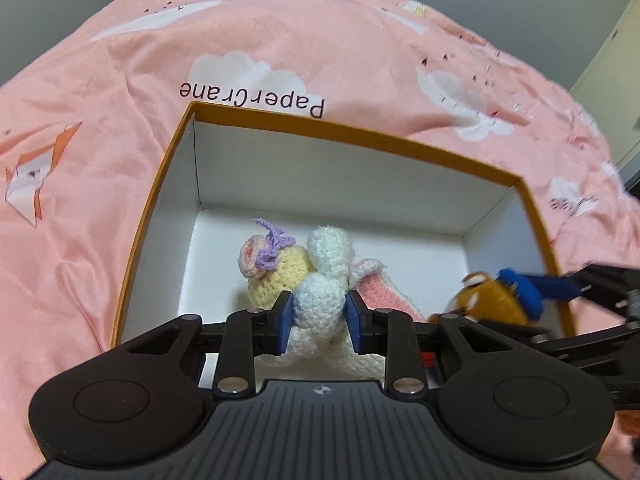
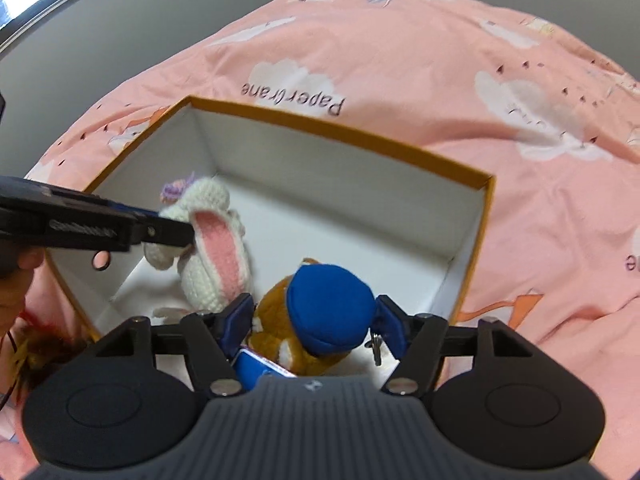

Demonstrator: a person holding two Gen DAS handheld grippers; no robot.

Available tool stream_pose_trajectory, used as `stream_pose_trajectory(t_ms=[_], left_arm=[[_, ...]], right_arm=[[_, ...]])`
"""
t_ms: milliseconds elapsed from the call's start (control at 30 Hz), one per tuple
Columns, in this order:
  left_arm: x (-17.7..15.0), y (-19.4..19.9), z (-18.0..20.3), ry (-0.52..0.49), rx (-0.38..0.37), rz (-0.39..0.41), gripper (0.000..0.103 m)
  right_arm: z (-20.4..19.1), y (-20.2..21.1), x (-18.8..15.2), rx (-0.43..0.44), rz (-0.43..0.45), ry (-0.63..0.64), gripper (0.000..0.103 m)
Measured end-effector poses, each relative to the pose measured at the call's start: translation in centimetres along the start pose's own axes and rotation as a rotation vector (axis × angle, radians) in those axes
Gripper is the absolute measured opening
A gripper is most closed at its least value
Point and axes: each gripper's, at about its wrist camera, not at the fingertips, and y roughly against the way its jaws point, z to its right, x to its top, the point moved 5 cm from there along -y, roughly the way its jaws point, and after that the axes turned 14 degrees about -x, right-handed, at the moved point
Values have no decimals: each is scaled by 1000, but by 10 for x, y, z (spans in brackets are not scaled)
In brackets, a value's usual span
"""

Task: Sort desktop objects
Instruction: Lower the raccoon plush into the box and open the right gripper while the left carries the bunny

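Sitting on a pink bedspread [image 1: 280,40] printed with clouds and paper cranes is an open cardboard box [image 1: 360,130], orange on its rim and white inside. Both toys are within its walls. A crocheted white rabbit [image 1: 324,280], with pink-lined ears and a lilac bow by a small pink flower, is near the box's left wall, over the white floor. A brown plush toy wearing a blue cap [image 2: 332,304] is toward the right wall and the near edge.

The left gripper [image 1: 320,320] is closed narrowly on the rabbit, its blue pads [image 1: 285,320] pressing into the white yarn body from either side. From the right wrist view that same gripper [image 2: 176,236] reaches in from the left over the box's rim, gripping the rabbit [image 2: 216,256] just beside one long pink ear.

The right gripper [image 2: 316,326] is spread moderately, its blue pads [image 2: 236,322] against both sides of the plush toy, one at the brown body and the other at the cap. A small metal key ring [image 2: 376,346] hangs beside the right finger. In the left wrist view the plush toy [image 1: 492,300] and right gripper [image 1: 572,284] sit at the box's right rim, somewhat blurred.
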Motion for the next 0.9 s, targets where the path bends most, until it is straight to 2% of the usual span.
stream_pose_trajectory(t_ms=[133, 233, 333, 433, 533, 567, 633, 767, 833, 900], left_arm=[[5, -6, 2, -68, 38, -25, 33], [9, 0, 9, -161, 51, -39, 34], [10, 8, 20, -292, 72, -68, 34], [5, 10, 36, -487, 95, -127, 34], [-6, 6, 53, -723, 130, -206, 34], [-11, 4, 58, -814, 137, -256, 34], [-19, -1, 63, -932, 149, -325, 34], [-29, -16, 61, -1100, 168, -451, 36], [-32, -23, 59, -1148, 161, -525, 41], [-35, -30, 55, -1199, 154, -574, 52]], right_arm=[[7, 6, 6, -82, 81, 36, 69], [15, 14, 9, -107, 120, 29, 69], [17, 16, 14, -91, 131, -3, 69], [17, 19, 11, -76, 147, -27, 69], [18, 18, 7, -62, 147, -58, 69], [18, 18, 5, -52, 141, -73, 69], [19, 16, 2, -30, 129, -98, 69], [20, 16, -2, -13, 129, -127, 70], [21, 17, -3, -1, 130, -138, 71], [22, 17, -4, 6, 130, -150, 71]])
